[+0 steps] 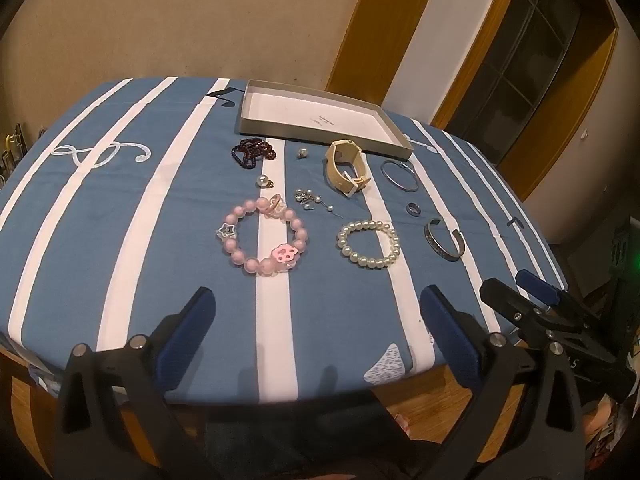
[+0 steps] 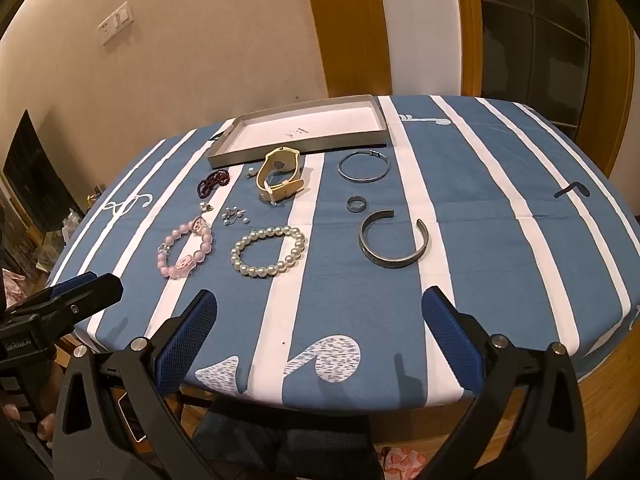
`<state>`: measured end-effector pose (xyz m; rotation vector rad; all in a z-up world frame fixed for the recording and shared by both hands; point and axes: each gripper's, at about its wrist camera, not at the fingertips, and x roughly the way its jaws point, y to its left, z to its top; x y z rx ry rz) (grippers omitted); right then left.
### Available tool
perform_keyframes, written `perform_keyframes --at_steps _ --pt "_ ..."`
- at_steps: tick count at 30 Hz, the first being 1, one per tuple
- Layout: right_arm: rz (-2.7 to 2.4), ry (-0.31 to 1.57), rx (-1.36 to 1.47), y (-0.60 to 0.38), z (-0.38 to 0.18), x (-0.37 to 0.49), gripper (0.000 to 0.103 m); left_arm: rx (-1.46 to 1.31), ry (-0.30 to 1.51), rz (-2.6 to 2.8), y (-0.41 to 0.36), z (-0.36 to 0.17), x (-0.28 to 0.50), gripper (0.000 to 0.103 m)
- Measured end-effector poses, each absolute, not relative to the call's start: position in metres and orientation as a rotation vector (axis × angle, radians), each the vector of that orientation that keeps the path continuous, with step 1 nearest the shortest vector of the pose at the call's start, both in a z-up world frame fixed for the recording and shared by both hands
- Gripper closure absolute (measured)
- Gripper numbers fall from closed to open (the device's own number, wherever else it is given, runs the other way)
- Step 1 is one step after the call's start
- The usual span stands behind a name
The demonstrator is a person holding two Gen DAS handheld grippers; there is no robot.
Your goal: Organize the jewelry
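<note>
Jewelry lies spread on a blue and white striped cloth. A pink bead bracelet (image 1: 262,238) (image 2: 186,248), a white pearl bracelet (image 1: 368,244) (image 2: 267,252), a metal cuff (image 1: 444,240) (image 2: 394,244), a dark ring (image 1: 413,209) (image 2: 355,203), a thin bangle (image 1: 399,176) (image 2: 363,166), a cream watch (image 1: 347,168) (image 2: 279,176), dark red beads (image 1: 252,152) (image 2: 213,182) and small pearl earrings (image 1: 312,200) (image 2: 236,214) all rest in front of an empty grey tray (image 1: 320,136) (image 2: 296,148). My left gripper (image 1: 318,320) and my right gripper (image 2: 320,320) hover over the near table edge, both open and empty.
The table's near edge shows bare wood below both grippers. A wall stands close behind the tray, with a wooden door frame (image 2: 344,24) and a glass-paned door (image 2: 536,32) at the right. A dark screen (image 2: 36,176) stands off the table's left.
</note>
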<state>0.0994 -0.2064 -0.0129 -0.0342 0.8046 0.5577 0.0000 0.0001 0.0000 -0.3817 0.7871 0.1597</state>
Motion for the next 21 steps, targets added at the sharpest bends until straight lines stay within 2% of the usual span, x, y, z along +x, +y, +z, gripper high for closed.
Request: perform_keyframes --at_steps 21 --pt "0.559 0.803 -0.036 -0.2062 -0.0119 0.0980 0.001 -0.381 0.787 0.160 0.0000 0.0000 0.0000 0.002"
